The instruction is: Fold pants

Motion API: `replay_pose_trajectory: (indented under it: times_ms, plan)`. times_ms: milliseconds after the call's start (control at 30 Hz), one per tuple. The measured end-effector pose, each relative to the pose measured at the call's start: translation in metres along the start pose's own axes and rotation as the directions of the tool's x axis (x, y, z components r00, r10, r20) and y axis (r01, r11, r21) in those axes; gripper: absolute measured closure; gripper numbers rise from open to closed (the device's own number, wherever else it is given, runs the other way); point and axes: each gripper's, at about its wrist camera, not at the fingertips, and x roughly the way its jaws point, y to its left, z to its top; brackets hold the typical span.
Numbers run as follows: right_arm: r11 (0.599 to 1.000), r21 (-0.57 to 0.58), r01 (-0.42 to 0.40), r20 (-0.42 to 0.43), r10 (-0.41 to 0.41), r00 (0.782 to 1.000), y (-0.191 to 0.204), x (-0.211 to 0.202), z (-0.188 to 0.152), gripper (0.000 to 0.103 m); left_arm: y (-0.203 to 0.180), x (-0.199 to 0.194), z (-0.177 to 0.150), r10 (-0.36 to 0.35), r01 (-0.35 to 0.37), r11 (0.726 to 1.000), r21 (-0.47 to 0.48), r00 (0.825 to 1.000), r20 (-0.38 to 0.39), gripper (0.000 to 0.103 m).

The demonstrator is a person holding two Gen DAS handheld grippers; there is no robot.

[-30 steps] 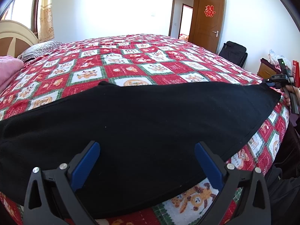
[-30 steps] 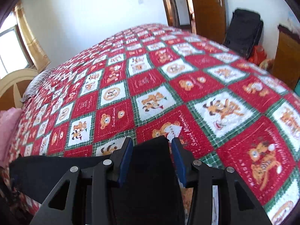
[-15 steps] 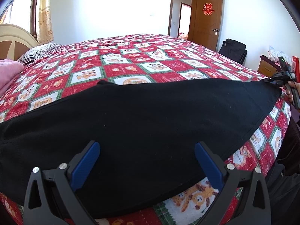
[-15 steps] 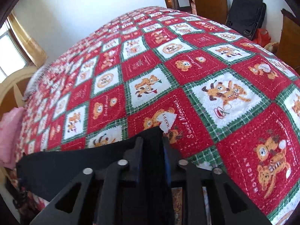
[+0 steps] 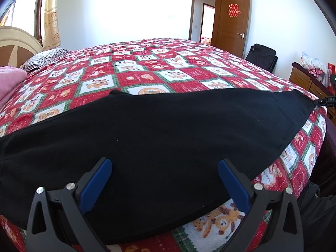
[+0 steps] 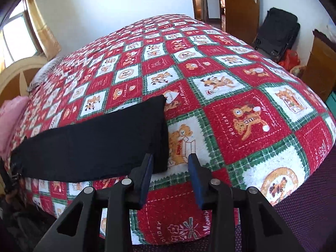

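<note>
The black pants lie flat along the near edge of the bed, folded lengthwise, on a red and white patchwork quilt. My left gripper is open wide, hovering over the wide end of the pants, empty. In the right wrist view the narrow leg end of the pants lies at left. My right gripper is open and empty, just off the cuff corner, above the quilt. The tip of the right gripper shows at the far right of the left wrist view.
A pink blanket and a striped pillow lie by the headboard at left. A black suitcase stands near the open brown door. A wooden dresser stands at the right of the bed.
My right gripper had shut on the cuff; it has now let go, opened and pulled back toward the bed's edge. The pants lie flat. My left gripper has stayed open over the pants.
</note>
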Motion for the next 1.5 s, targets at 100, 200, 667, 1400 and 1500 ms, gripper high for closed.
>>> replay_pose_trajectory:
  times_ms: [100,200,667,1400,1500]
  plan:
    - [0.997,0.041,-0.062,0.009,0.061,0.998,-0.001,0.003,0.0,0.067,0.001,-0.001,-0.001,-0.003,0.003,1.0,-0.002,1.0,0.001,0.0]
    - [0.99,0.103,-0.093,0.01,0.093,0.996,-0.008,0.005,0.0,0.066,0.001,0.0,0.0,-0.004,0.004,1.0,-0.001,1.0,0.001,0.0]
    - [0.984,0.136,-0.117,-0.005,0.119,0.993,-0.003,0.031,0.009,0.066,0.004,0.0,0.001,-0.007,0.008,0.998,-0.056,1.0,0.01,0.0]
    - [0.981,0.119,-0.155,0.134,0.138,0.981,0.006,0.019,0.009,0.089,0.001,0.001,0.003,0.019,-0.019,0.999,-0.033,1.0,-0.005,0.0]
    - [0.986,0.066,-0.15,0.183,0.136,0.974,0.022,0.004,0.014,0.089,0.004,0.0,0.004,0.002,-0.002,0.998,-0.061,1.0,-0.007,0.0]
